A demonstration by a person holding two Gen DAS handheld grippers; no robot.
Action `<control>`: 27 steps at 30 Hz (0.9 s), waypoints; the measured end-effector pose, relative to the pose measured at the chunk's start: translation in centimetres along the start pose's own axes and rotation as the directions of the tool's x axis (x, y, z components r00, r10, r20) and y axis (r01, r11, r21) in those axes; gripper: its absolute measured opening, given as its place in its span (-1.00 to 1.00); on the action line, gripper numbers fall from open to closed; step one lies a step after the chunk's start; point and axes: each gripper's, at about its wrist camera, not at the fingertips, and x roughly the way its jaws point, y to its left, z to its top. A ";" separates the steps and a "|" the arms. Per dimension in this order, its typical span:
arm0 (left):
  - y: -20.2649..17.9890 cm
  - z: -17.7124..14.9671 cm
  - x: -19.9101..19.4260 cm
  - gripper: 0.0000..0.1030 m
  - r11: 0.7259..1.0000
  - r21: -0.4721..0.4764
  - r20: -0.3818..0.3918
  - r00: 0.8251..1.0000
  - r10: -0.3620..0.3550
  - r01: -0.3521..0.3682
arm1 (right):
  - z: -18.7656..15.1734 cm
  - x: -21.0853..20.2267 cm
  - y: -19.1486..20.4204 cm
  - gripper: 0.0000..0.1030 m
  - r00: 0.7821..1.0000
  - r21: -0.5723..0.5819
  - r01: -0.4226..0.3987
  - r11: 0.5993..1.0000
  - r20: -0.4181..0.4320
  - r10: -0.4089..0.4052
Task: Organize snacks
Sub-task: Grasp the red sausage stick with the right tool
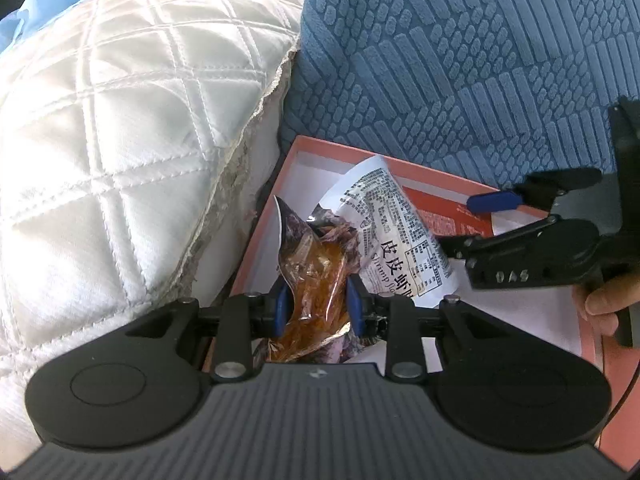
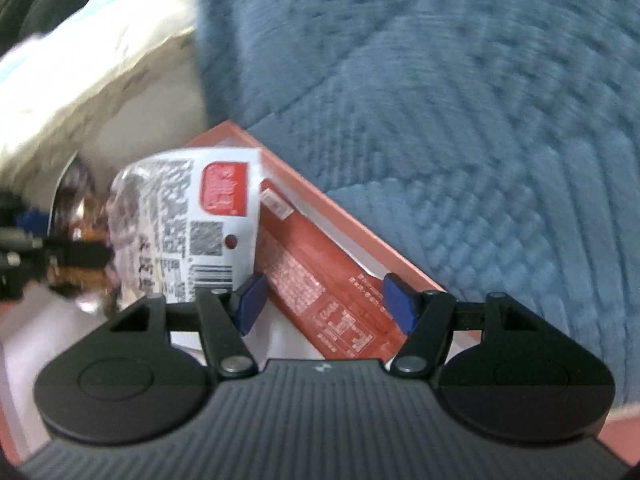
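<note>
A bumpy blue cushion (image 1: 460, 60) sits behind a pink box (image 1: 256, 248). Only the left view shows the white quilted pillow (image 1: 120, 140) clearly. In the box, the left gripper (image 1: 319, 307) squeezes a see-through brown snack bag (image 1: 316, 276). Only the right view shows the red packet (image 2: 320, 292) clearly. The right gripper (image 2: 326, 304) has its jaws apart above it, not touching.

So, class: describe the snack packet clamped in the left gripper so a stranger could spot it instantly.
Find the orange-rimmed box between the quilted white cushion and blue fabric. At its cushion side the left gripper pinches a clear packet. Amber-brown contents distinguish it from the white printed packet and red packet.
</note>
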 end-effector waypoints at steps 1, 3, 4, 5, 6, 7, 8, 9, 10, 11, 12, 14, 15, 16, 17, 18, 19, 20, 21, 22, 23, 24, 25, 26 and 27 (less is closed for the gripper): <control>0.0 0.0 0.1 -0.34 1.000 0.001 -0.001 1.000 0.002 -0.002 | 0.2 0.4 0.4 0.35 1.000 -0.044 0.005 0.999 -0.006 -0.006; -0.2 0.0 0.1 -0.34 1.000 0.004 -0.002 1.000 0.009 -0.009 | 0.3 0.8 0.8 0.40 1.000 -0.102 -0.003 0.995 -0.019 0.001; -0.3 0.1 0.2 -0.34 1.000 0.003 -0.002 1.000 0.012 -0.012 | 0.6 0.9 0.5 0.41 0.999 -0.093 -0.021 0.995 -0.031 0.018; -0.3 0.2 0.2 -0.34 1.000 0.001 -0.003 1.000 0.012 -0.012 | 0.7 1.0 0.3 0.40 0.999 -0.091 -0.034 0.995 -0.042 0.030; -0.4 0.2 0.3 -0.34 1.000 -0.001 -0.003 1.000 0.012 -0.012 | 0.8 1.0 0.3 0.39 0.998 -0.095 -0.037 0.995 -0.048 0.033; -0.4 0.2 0.4 -0.34 1.000 -0.003 -0.004 1.000 0.011 -0.011 | 0.8 1.1 0.4 0.39 0.998 -0.096 -0.035 0.995 -0.051 0.030; -0.4 0.3 0.4 -0.34 1.000 -0.004 -0.004 1.000 0.012 -0.012 | 0.9 1.1 0.3 0.39 0.998 -0.084 -0.034 0.996 -0.056 0.030; -0.4 0.3 0.4 -0.34 1.000 -0.005 -0.004 1.000 0.013 -0.013 | 0.9 1.1 0.5 0.39 0.998 -0.072 -0.034 0.997 -0.059 0.030; -0.4 0.4 0.5 -0.34 1.000 -0.007 -0.004 1.000 0.013 -0.013 | 0.9 1.2 0.7 0.37 0.998 -0.070 -0.031 0.997 -0.063 0.027; -0.4 0.3 0.5 -0.34 1.000 -0.009 -0.003 1.000 0.012 -0.012 | 1.1 1.0 0.8 0.26 0.998 -0.070 -0.027 0.997 -0.065 0.023; -0.4 0.4 0.5 -0.34 1.000 -0.012 -0.002 1.000 0.010 -0.010 | 1.1 0.6 0.7 0.03 0.998 -0.068 -0.024 0.997 -0.065 0.019; -0.2 0.5 0.5 -0.34 1.000 -0.019 0.000 1.000 0.004 -0.004 | 1.8 0.9 1.3 -0.17 0.998 -0.054 0.000 0.999 -0.066 -0.004; -0.1 0.6 0.4 -0.34 1.000 -0.022 0.000 1.000 0.001 -0.001 | 1.9 0.8 1.3 -0.33 0.998 -0.049 0.015 0.999 -0.063 -0.018; 0.0 0.7 0.4 -0.34 1.000 -0.025 0.001 1.000 -0.002 0.002 | 1.9 0.7 1.5 -0.38 0.998 -0.044 0.024 0.999 -0.061 -0.027; 0.1 0.8 0.4 -0.34 1.000 -0.029 0.002 1.000 -0.005 0.005 | 1.6 0.1 1.4 -0.50 0.998 -0.039 0.027 0.999 -0.056 -0.029; 0.2 0.9 0.3 -0.34 0.999 -0.035 0.002 1.000 -0.010 0.010 | 1.7 -0.1 1.6 -0.56 0.997 -0.039 0.039 0.998 -0.058 -0.041; 0.3 1.0 0.3 -0.34 0.999 -0.042 0.003 1.000 -0.015 0.015 | 1.7 -0.3 2.0 -0.57 0.997 -0.044 0.059 0.997 -0.056 -0.061; 0.4 1.1 0.2 -0.34 0.999 -0.050 0.005 1.000 -0.020 0.020 | 1.7 -0.6 2.4 -0.58 0.995 -0.040 0.077 0.996 -0.056 -0.079; 0.5 1.3 0.1 -0.34 0.998 -0.057 0.007 1.000 -0.024 0.024 | 1.5 -0.7 2.6 -0.59 0.994 -0.028 0.094 0.995 -0.057 -0.095; 0.6 1.3 -0.1 -0.34 0.998 -0.061 0.009 1.000 -0.026 0.026 | 1.2 -0.9 2.7 -0.60 0.992 -0.006 0.108 0.994 -0.057 -0.108; 0.6 1.3 -0.2 -0.34 0.997 -0.065 0.013 1.000 -0.026 0.027 | 1.0 -1.2 2.6 -0.61 0.991 0.019 0.124 0.992 -0.056 -0.123; 0.6 1.3 -0.4 -0.34 0.997 -0.069 0.017 0.999 -0.028 0.029 | 0.7 -1.6 2.4 -0.61 0.989 0.044 0.143 0.989 -0.055 -0.140; 0.6 1.3 -0.6 -0.34 0.997 -0.073 0.023 0.999 -0.029 0.031 | 0.6 -2.0 2.4 -0.61 0.986 0.075 0.161 0.984 -0.054 -0.158; 0.5 1.3 -0.9 -0.34 0.997 -0.075 0.030 0.999 -0.031 0.033 | 0.4 -2.5 2.2 -0.62 0.985 0.103 0.172 0.980 -0.052 -0.167; 0.5 1.3 -1.2 -0.34 0.996 -0.079 0.037 0.999 -0.034 0.036 | 0.2 -3.0 2.1 -0.63 0.983 0.134 0.180 0.974 -0.051 -0.175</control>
